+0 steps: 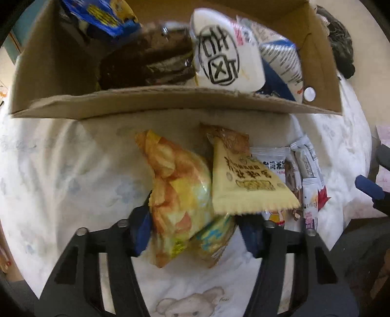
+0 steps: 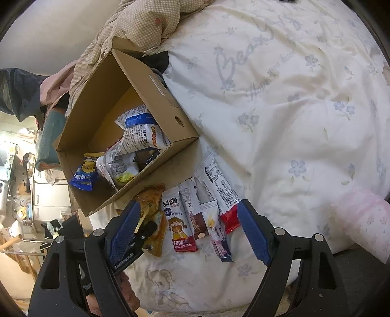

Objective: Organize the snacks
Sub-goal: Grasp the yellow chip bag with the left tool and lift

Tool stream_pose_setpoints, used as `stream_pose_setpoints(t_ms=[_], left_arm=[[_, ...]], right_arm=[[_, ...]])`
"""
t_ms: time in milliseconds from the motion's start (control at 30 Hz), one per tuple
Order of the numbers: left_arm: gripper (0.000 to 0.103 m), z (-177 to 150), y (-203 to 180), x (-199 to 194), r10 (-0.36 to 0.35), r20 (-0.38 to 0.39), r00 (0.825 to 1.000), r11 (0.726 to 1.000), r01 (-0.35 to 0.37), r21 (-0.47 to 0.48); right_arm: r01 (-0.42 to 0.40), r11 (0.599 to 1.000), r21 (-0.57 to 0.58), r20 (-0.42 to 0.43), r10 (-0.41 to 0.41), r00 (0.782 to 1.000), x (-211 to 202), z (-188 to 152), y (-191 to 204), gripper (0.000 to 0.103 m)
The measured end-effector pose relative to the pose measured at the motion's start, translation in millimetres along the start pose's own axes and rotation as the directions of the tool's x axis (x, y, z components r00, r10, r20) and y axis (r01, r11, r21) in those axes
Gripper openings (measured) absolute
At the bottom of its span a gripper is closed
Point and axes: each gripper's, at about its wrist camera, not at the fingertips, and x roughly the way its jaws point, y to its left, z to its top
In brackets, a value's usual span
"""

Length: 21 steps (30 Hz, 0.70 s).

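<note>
A: Cream quilt on the bed (image 2: 280,102); the cardboard box (image 2: 156,87) sits on it toward the bed's edge, packets inside.

B: And the loose snacks?

A: Just in front of the box; the yellow chip bag (image 1: 180,195) lies between the left gripper (image 1: 195,234) jaws, pads at its sides, though I cannot tell if they pinch; the right gripper (image 2: 190,234) jaws stand spread above the rice cake packet (image 2: 179,224).

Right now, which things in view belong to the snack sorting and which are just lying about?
Part of the job:
- cardboard box holding snacks
- orange-yellow chip bag between the left claw fingers
- yellow triangular packet
- rice cake packet
- red-ended stick packet

Just lying about:
- floral bedsheet
- checked quilt
- pink packet
</note>
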Motion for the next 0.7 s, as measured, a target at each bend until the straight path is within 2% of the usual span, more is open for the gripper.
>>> stream_pose_setpoints(t_ms=[67, 200, 267, 367, 500, 600, 667, 700], left_arm=[[0.044, -8, -1, -10, 0.028, -0.003, 1.000, 1.000, -0.028, 0.011], [0.041, -31, 7, -29, 0.032, -0.079, 0.996, 0.999, -0.034, -0.025], [0.040, -40, 12, -42, 0.036, -0.087, 0.996, 0.999, -0.038, -0.030], [0.040, -47, 19, -67, 0.049, -0.062, 0.997, 0.998, -0.051, -0.028], [0.040, -38, 35, -100, 0.074, 0.002, 0.997, 0.996, -0.074, -0.049], [0.040, -30, 48, -119, 0.106, 0.050, 0.993, 0.992, -0.102, -0.080], [0.040, -24, 58, -122, 0.119, 0.075, 0.990, 0.987, -0.110, -0.118], [0.040, -24, 62, -123, 0.122, 0.086, 0.989, 0.984, -0.109, -0.139]], right_arm=[[-0.002, 1.000, 0.003, 0.001, 0.002, 1.000, 0, 0, 0, 0.084], [-0.005, 1.000, 0.002, -0.003, 0.005, 1.000, 0, -1, 1, 0.084], [-0.004, 1.000, -0.009, -0.008, 0.004, 1.000, 1, -2, 4, 0.084], [-0.003, 0.999, -0.032, -0.022, 0.002, 1.000, 5, -4, 9, 0.084], [-0.014, 0.998, -0.069, -0.048, 0.011, 0.999, 11, -9, 20, 0.084], [-0.057, 0.993, -0.108, -0.092, 0.047, 0.995, 20, -14, 34, 0.083], [-0.080, 0.987, -0.140, -0.122, 0.063, 0.990, 28, -18, 45, 0.075], [-0.083, 0.984, -0.158, -0.141, 0.061, 0.988, 34, -20, 51, 0.067]])
